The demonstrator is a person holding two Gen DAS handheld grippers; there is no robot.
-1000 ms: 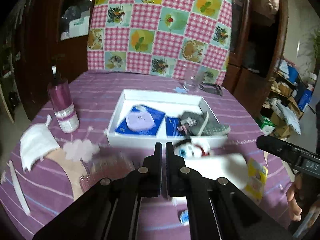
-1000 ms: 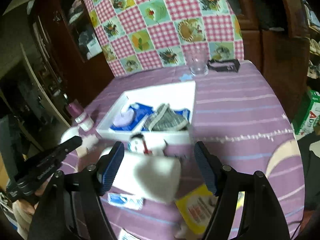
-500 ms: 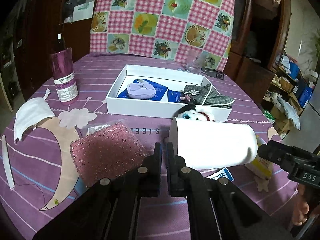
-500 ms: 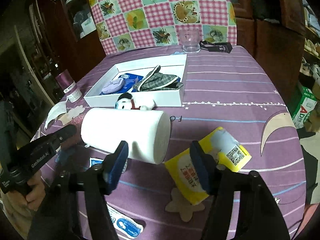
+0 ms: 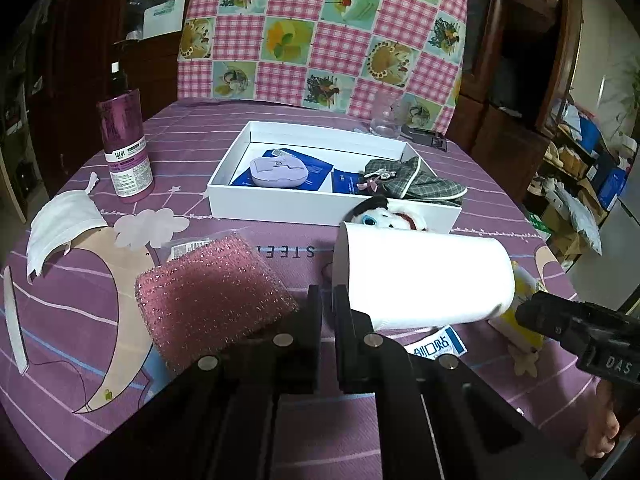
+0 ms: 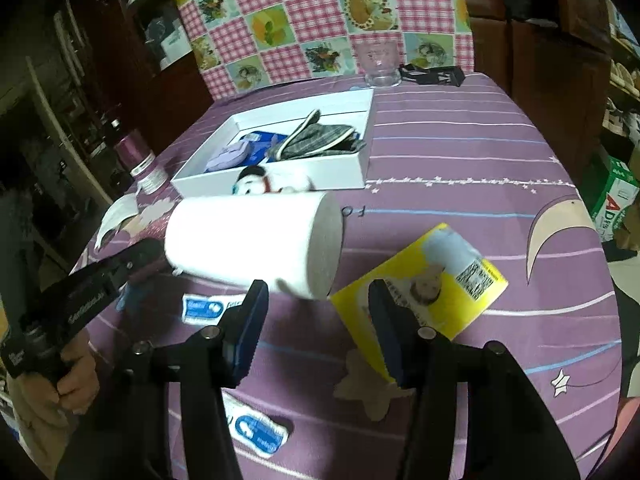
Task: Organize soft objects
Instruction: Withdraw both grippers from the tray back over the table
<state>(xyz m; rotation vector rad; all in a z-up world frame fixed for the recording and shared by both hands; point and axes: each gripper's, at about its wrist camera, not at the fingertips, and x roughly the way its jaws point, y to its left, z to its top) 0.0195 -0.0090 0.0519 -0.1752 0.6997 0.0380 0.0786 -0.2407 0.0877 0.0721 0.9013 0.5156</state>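
While the purple striped tablecloth [image 5: 400, 148] fills both views under dark wood cabinets, my left gripper [image 5: 327, 300] is pinched together on nothing and my right gripper [image 6: 316, 312] gapes wide, empty. The white paper-towel roll [image 6: 256, 236] lies before the white shallow box [image 5: 332, 210]. Only left shows the pink glittery sponge [image 5: 212, 296]; only right, the yellow packet [image 6: 432, 284].

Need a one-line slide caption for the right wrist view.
Open right gripper hovers above paper roll and yellow packet, white box behind.
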